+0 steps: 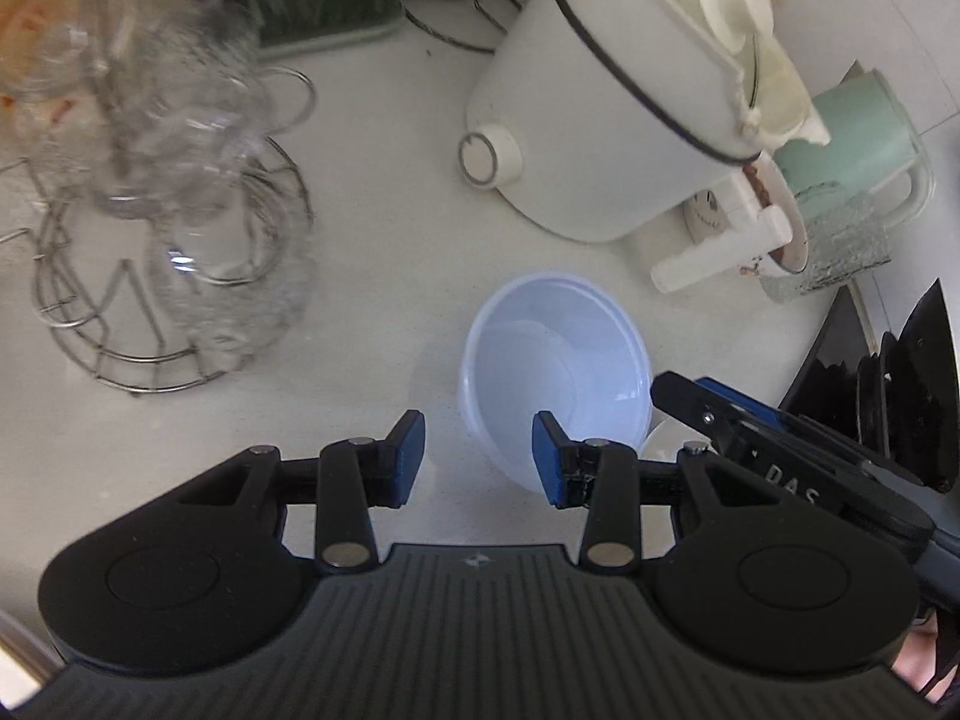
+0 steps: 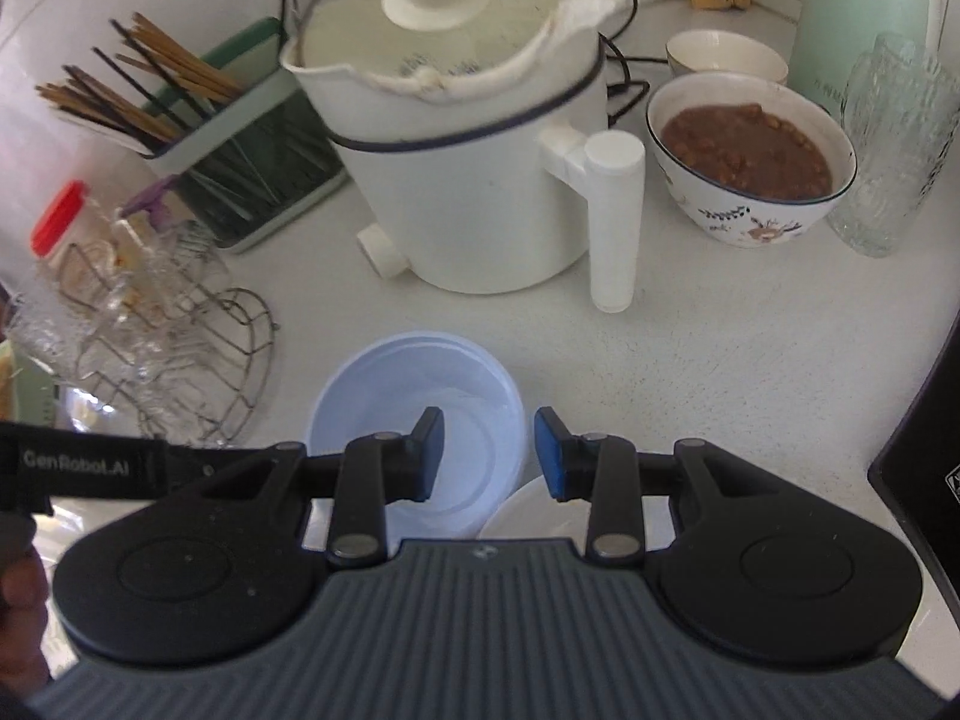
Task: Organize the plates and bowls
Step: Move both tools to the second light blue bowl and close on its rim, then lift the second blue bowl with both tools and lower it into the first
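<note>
The translucent plastic bowl (image 2: 414, 426) stands upright and empty on the white bench (image 2: 690, 360), in front of the white lidded pot (image 2: 474, 168), with a small white dish (image 2: 528, 510) touching or just beside its near right rim. By its thin, pale wall it appears light, somewhat flexible and smooth, so likely to slide or deform under a hard pinch; judged best taken at the rim, one finger inside and one outside. The right gripper (image 2: 489, 453) hovers over the bowl's near right edge: its left pad sits over the interior, its right pad outside the rim above the white dish. Jaws are parted and grasp nothing. The left gripper (image 1: 478, 459) is likewise released and empty; in its view the bowl (image 1: 552, 372) lies just ahead and to the right, its right pad overlapping the near wall, contact not established. A bowl of brown food (image 2: 750, 162) stands well apart at the rear right; spill risk if disturbed.
</note>
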A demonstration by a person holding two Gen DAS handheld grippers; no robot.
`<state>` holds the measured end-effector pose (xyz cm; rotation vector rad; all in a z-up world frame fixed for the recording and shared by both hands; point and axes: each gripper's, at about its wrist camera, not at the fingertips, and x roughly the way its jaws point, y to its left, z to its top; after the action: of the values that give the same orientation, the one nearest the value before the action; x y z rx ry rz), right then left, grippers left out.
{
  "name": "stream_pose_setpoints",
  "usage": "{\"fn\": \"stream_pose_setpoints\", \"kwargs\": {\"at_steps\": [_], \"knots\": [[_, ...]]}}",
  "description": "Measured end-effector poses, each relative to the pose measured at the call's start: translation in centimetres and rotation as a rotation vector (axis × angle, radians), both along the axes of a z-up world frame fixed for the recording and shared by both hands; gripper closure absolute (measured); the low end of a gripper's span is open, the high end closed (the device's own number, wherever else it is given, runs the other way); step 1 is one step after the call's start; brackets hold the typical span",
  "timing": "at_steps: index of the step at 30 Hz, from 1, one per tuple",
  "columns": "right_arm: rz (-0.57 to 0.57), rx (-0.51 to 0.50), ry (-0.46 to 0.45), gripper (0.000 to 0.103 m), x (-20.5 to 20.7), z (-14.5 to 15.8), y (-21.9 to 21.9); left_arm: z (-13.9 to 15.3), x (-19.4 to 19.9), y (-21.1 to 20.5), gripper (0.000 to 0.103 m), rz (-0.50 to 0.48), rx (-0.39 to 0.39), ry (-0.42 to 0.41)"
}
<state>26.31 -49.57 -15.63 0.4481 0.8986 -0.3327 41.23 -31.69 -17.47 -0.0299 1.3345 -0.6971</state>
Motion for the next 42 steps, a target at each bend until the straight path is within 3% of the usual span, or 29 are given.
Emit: {"fn": "stream_pose_setpoints", "kwargs": {"at_steps": [7,9,12,16,19,30,42], "knots": [[-0.034,0.053,0.025,0.070,0.5,-2.0,-1.1,-2.0,1.2,-2.2,0.059,-0.014,0.043,0.032],[-0.038,0.051,0.025,0.075,0.8,-2.3,-1.2,-2.6,1.6,-2.6,0.060,-0.014,0.041,0.047],[-0.049,0.052,0.027,0.080,1.0,-2.7,-1.4,-3.2,2.0,-3.0,0.069,-0.022,0.050,0.065],[-0.043,0.065,0.029,0.090,1.3,-3.2,-1.6,-3.6,1.9,-3.3,0.093,-0.019,0.051,0.066],[-0.036,0.082,0.026,0.092,1.3,-3.3,-1.5,-3.4,1.5,-3.5,0.094,-0.034,0.072,0.013],[-0.034,0.107,-0.010,0.092,1.1,-1.8,-1.1,-1.3,1.9,-2.5,0.095,-0.010,0.067,0.019],[-0.023,0.092,-0.050,0.092,-0.6,2.2,-0.6,2.8,0.4,-0.8,0.094,0.016,-0.005,0.005]]}}
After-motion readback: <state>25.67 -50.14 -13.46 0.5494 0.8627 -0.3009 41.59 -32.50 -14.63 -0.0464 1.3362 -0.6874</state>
